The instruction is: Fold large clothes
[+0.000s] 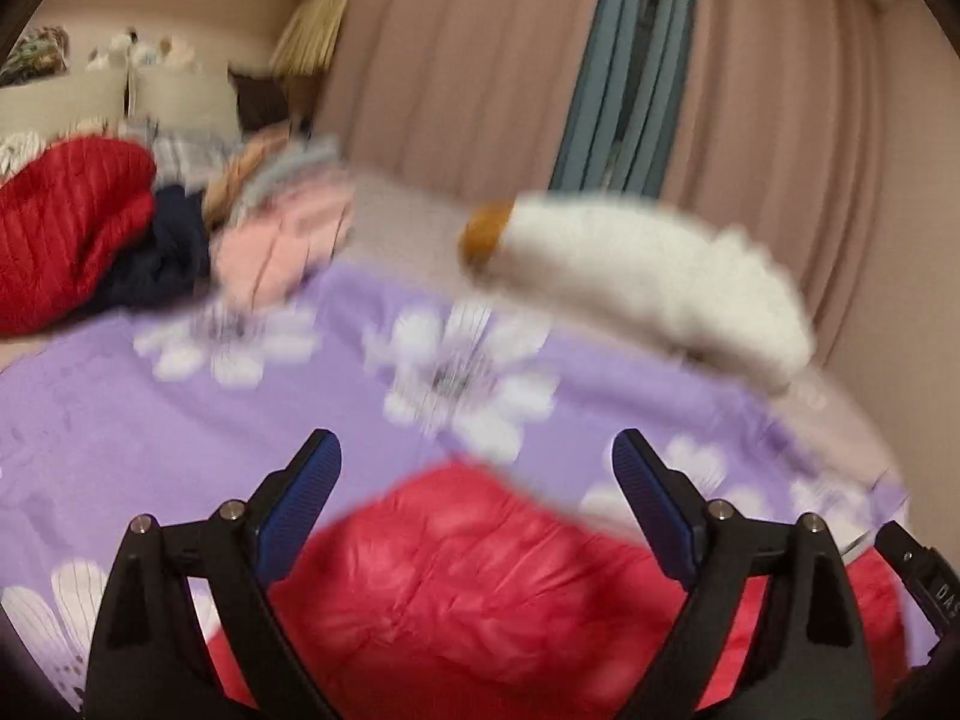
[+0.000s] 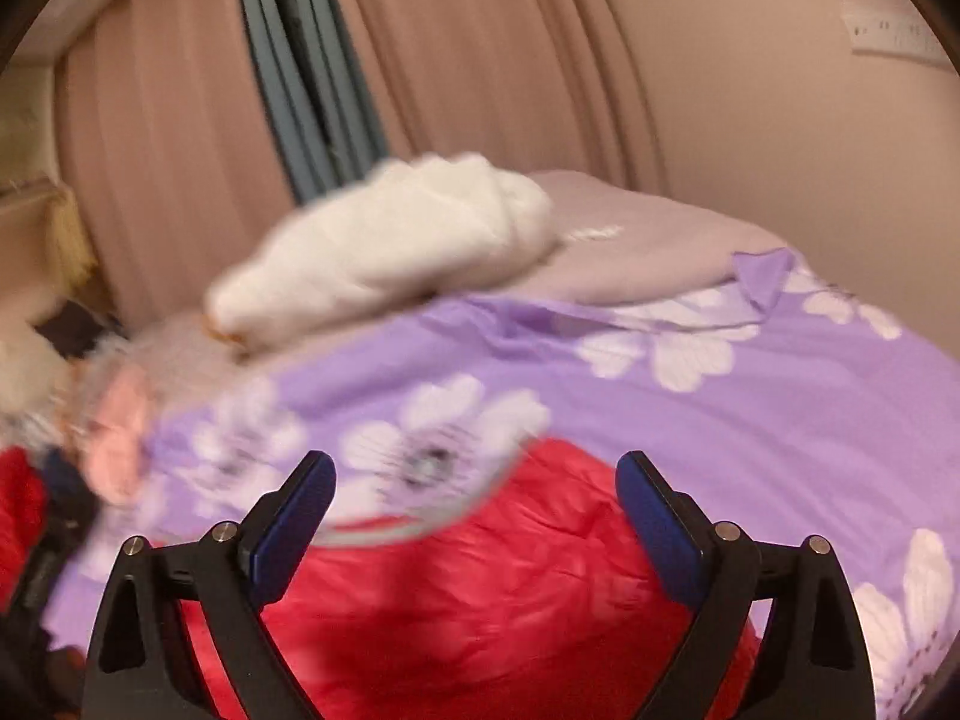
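Padded jacket (image 1: pixel 480 588) lies nearest on the floral bedcover (image 1: pixel 120 420). Fluffy garment (image 1: pixel 648 276) lies beyond it at the far right. Clothes pile (image 1: pixel 150 228) sits far left. Curtains (image 1: pixel 480 60) hang behind; pillow (image 2: pixel 648 240), possibly, under the fluffy garment.

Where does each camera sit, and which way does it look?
Left wrist: on the left gripper, open, facing the bed, red jacket and clothes pile.
Right wrist: on the right gripper, open, facing the same jacket and the wall.
Both show the white garment and curtain.
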A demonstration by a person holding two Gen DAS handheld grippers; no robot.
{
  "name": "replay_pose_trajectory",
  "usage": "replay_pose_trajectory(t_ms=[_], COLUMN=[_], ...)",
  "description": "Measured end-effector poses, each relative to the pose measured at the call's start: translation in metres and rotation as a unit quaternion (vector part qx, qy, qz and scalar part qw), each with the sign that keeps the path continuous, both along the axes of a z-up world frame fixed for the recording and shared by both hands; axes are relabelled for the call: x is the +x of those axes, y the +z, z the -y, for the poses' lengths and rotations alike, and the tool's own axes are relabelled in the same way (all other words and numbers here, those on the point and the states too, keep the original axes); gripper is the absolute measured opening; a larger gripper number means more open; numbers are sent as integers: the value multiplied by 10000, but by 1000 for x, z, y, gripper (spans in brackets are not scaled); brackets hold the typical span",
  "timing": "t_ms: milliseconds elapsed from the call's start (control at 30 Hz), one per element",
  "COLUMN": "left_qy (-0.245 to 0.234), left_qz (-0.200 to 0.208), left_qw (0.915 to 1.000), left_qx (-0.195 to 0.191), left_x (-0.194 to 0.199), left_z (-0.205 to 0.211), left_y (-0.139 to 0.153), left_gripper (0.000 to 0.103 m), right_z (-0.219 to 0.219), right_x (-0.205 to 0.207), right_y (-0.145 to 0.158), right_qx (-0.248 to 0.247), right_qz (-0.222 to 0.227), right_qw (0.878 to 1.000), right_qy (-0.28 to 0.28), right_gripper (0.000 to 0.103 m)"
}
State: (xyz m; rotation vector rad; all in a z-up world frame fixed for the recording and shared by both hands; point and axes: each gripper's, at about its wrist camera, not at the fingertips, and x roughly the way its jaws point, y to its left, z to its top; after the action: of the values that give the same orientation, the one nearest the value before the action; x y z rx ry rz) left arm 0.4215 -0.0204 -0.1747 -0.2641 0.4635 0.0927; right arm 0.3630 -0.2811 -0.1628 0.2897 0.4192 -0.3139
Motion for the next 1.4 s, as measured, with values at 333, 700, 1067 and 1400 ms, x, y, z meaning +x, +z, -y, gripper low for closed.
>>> replay_pose_trajectory(t_ms=[333, 700, 1067, 1400], left_qy=[78, 346, 979, 1208], left_qz=[-985, -1285, -300, -896], left_qw=[9950, 9910, 9946, 9883], left_qx=[-149, 111, 169, -270], left_x=[44, 29, -82, -61], left_z=[0, -2, -70, -98], left_y=[-76, -66, 13, -43], left_gripper=[81, 71, 27, 27], right_z=[2, 0, -83, -109], right_x=[40, 44, -4, 16], right_y=[-77, -68, -6, -84], right_qx=[-154, -83, 588, -372], right_qz=[-899, -1269, -702, -1244], right_qw=[9943, 9909, 9948, 9911], right_qy=[-557, -449, 450, 298], right_gripper=[80, 80, 33, 29])
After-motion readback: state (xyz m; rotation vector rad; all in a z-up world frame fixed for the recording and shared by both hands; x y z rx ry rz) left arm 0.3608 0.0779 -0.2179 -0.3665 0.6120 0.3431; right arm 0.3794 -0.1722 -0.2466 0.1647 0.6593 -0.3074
